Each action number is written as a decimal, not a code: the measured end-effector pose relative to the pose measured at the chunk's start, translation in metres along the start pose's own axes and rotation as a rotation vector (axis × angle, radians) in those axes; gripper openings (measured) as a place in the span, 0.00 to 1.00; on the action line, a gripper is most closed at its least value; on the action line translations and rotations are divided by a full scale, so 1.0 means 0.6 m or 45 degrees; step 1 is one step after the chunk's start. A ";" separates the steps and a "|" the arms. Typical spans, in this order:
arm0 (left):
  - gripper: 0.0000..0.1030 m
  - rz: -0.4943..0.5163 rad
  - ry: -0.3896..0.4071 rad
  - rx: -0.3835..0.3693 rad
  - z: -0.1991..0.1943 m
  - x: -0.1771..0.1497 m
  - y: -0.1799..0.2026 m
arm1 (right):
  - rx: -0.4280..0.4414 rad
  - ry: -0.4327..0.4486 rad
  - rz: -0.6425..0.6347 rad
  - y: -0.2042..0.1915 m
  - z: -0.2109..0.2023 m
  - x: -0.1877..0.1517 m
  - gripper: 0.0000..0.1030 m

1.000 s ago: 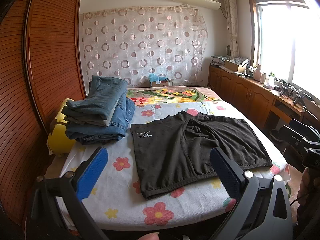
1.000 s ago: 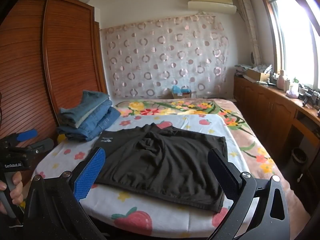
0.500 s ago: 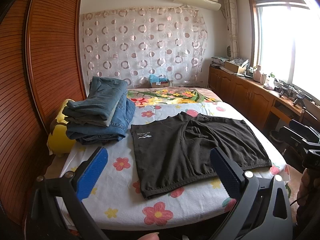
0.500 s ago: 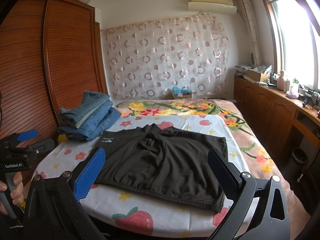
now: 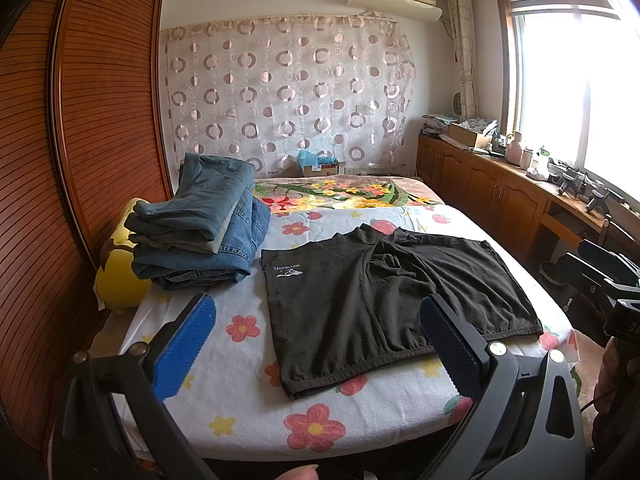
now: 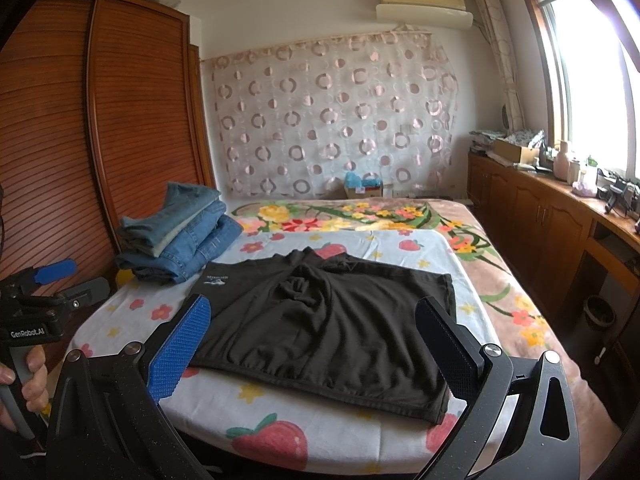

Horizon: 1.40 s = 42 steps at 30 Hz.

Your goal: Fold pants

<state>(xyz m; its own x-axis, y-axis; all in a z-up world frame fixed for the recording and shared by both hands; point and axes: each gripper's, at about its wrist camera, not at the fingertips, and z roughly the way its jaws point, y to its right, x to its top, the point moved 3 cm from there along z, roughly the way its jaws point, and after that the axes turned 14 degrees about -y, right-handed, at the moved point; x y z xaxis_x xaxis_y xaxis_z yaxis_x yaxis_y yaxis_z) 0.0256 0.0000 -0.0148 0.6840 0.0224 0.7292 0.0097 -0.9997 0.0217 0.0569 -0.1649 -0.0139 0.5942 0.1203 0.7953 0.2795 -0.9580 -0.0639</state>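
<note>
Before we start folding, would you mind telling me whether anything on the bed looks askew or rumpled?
The black cotton shorts lie flat except at the crotch, where the fabric is bunched into wrinkles. The stack of folded blue jeans beside them looks tidy.

wardrobe (image 5: pixel 80 160) left | window (image 5: pixel 568 92) right, bright | circle-patterned curtain (image 5: pixel 288 96) behind bed (image 5: pixel 224 412)

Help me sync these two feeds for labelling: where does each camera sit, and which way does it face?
Left wrist: on the left gripper, left of the bed's foot, facing the black shorts; a fingertip and the right gripper show.
Right wrist: on the right gripper, further right, facing the shorts; the hand holding the left gripper shows.
Shared: shorts, folded jeans, floral bed, curtain.
</note>
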 end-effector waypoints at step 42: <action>1.00 -0.001 -0.003 -0.008 -0.013 0.012 0.005 | 0.001 0.003 0.000 0.010 -0.001 -0.006 1.00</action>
<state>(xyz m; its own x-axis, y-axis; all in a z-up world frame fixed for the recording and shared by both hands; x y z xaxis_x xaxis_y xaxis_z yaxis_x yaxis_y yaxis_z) 0.0250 -0.0027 -0.0039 0.6854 0.0231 0.7278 0.0056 -0.9996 0.0264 0.0560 -0.1711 -0.0166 0.5923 0.1193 0.7968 0.2800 -0.9578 -0.0648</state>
